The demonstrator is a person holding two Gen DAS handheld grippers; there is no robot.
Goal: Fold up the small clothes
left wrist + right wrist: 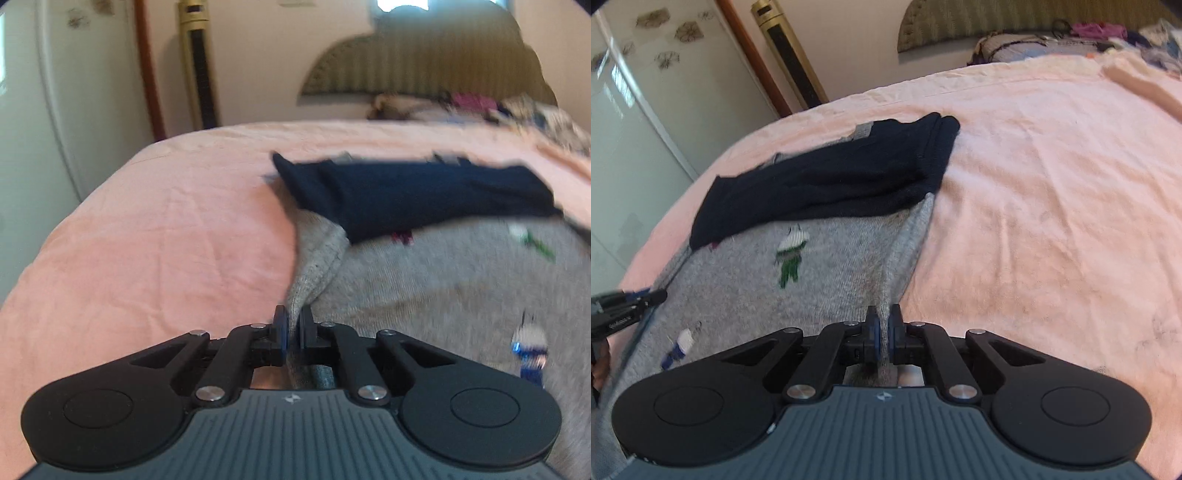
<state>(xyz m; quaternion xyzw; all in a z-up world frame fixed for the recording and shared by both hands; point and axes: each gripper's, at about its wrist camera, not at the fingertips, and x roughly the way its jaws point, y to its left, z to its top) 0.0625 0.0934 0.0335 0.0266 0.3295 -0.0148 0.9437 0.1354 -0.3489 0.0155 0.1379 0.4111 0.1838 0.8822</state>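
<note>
1. While the grey knit sweater (424,295) lies flat on the pink bedspread (166,221), the left wrist view shows the left gripper (293,328) closed on the garment's near left edge; grey knit is bunched between the pads. Dark navy sleeves (417,195) lie folded across the upper body. The right side of this view is blurred.
2. Right wrist view: right gripper (882,328) pinched shut on the near right edge of the same sweater (820,280). Navy sleeves (831,181) rest across the chest; a small green-and-white embroidered figure (790,258) sits mid-panel. The left gripper (631,301) enters at the far left edge.
3. Judgement on the step: hem-to-shoulder fold. Both corners should rise together, level, with the hem kept taut, and travel over the sleeves without dragging them.
4. Writing: a small emblem on each gripper body; faint lettering on the left gripper, unreadable.
</note>
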